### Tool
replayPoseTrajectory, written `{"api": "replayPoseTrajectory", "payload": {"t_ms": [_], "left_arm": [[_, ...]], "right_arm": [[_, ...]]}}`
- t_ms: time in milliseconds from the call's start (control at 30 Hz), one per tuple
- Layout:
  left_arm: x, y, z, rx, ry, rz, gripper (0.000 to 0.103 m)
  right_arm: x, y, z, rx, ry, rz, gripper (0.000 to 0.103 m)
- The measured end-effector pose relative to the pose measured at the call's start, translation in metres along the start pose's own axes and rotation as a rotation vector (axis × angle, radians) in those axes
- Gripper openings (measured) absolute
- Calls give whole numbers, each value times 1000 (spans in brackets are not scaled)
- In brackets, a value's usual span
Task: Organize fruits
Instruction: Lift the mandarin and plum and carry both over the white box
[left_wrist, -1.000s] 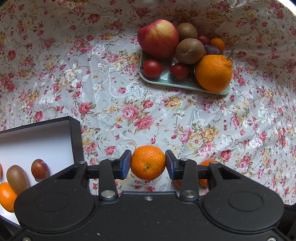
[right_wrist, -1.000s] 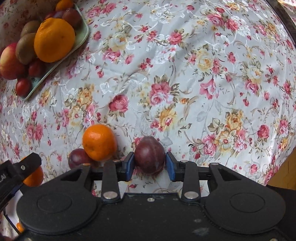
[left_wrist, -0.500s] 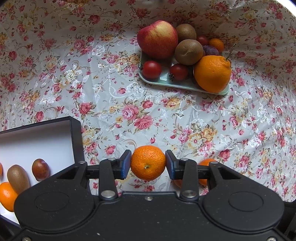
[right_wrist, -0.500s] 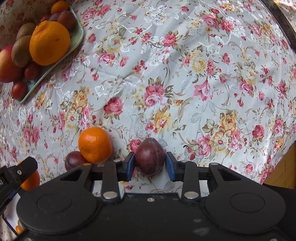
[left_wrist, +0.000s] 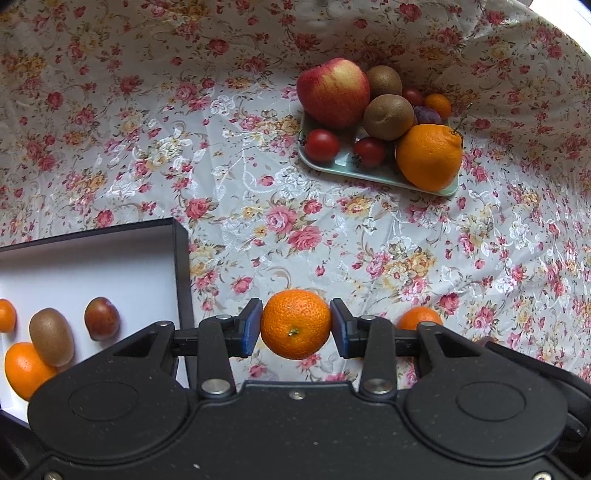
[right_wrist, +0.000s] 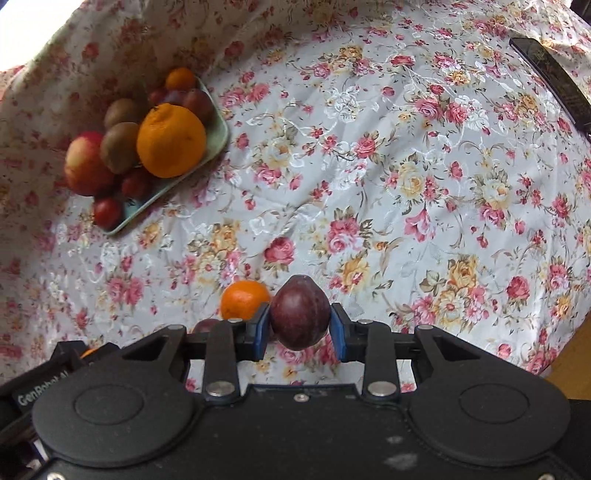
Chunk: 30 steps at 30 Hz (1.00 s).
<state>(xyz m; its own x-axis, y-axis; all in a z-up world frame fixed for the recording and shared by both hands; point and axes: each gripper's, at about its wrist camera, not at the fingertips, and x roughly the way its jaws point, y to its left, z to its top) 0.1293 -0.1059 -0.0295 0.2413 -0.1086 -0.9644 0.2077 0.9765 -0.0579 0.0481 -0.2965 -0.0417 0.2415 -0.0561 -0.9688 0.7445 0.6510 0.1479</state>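
A plate (left_wrist: 369, 176) piled with fruit sits far back on the tablecloth (left_wrist: 258, 206), a box (left_wrist: 177, 258) holding fruit lies near left.

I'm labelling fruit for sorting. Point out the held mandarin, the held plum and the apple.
mandarin (left_wrist: 295, 324), left wrist view, centre of its peel.
plum (right_wrist: 300, 318), right wrist view, middle of its skin.
apple (left_wrist: 333, 92), left wrist view, its front face.

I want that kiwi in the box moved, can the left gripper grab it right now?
Probably not yet: the left gripper is shut on a mandarin, so it must release first. Otherwise the kiwi lies uncovered in the open box.
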Motion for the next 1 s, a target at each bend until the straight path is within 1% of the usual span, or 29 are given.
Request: {"api": "replayPoseTrajectory", "payload": {"t_ms": [267,433,567,800,1000], "left_arm": [[-18,19,-18,-27,-41,22,47],[-27,41,-28,-65,-52,27,47],[-31,61,-35,-93,-56,39,47],[-32,101,-44,-147,-48,63,47],[-27,131,-52,-175,-30,81,47]], "right_arm": [[-16,4,-26,-19,-25,51,34],[-25,10,-41,-49,-63,67,34],[-29,18,-54,-65,-65,84,34],[-34,48,-75,-117,-84,114,34],[-36,84,-95,-167,-94,161,34]]}}
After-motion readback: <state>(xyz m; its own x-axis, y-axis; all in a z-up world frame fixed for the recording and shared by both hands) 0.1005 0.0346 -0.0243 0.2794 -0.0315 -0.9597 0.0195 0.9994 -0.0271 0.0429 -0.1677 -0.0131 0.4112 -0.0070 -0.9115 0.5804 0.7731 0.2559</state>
